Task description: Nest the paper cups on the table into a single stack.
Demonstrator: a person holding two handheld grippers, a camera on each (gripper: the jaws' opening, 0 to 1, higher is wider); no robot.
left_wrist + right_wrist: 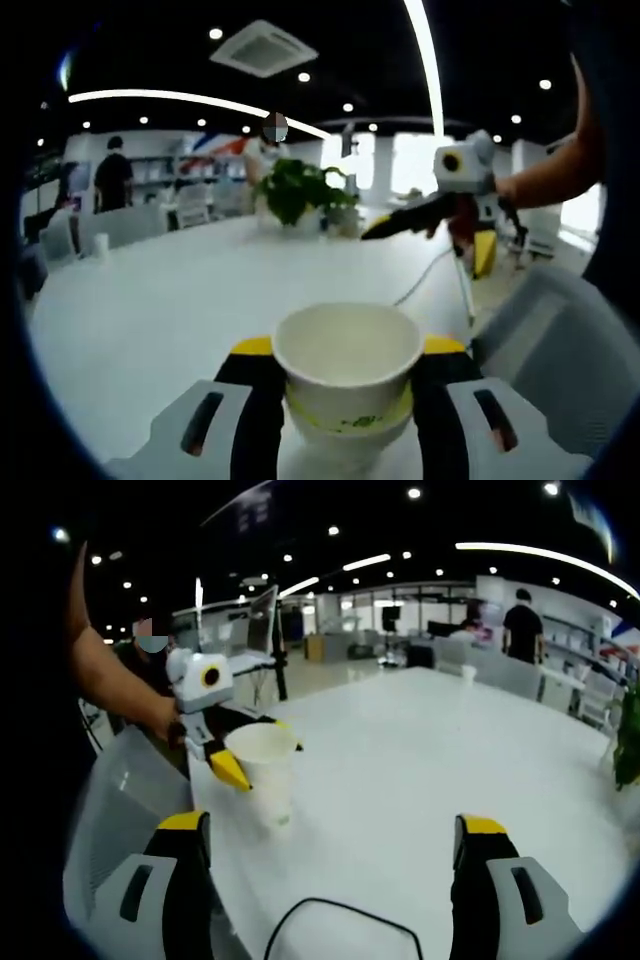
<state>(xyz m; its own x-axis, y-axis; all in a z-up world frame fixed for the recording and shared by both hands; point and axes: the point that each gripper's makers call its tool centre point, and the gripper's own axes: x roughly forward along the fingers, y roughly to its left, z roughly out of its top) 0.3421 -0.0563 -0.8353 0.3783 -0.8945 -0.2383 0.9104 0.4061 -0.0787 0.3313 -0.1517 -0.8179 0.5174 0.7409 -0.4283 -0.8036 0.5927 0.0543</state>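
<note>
A stack of paper cups (pixel 347 385) sits nearest, clamped between the jaws of the left gripper (pixel 345 400) and standing on the white table (pixel 150 310), near its edge. The right gripper (pixel 335 865) hovers over the table with jaws spread wide, holding nothing. A potted plant (pixel 298 190) stands farther back on the table.

white desk (pixel 150 310), potted green plant (pixel 295 190) at far end, grey chair (pixel 125 790) left, black cable (pixel 340 920) near edge, people standing far back

White paper cup stack (pixel 347 385), upright on table (pixel 150 310)
</note>
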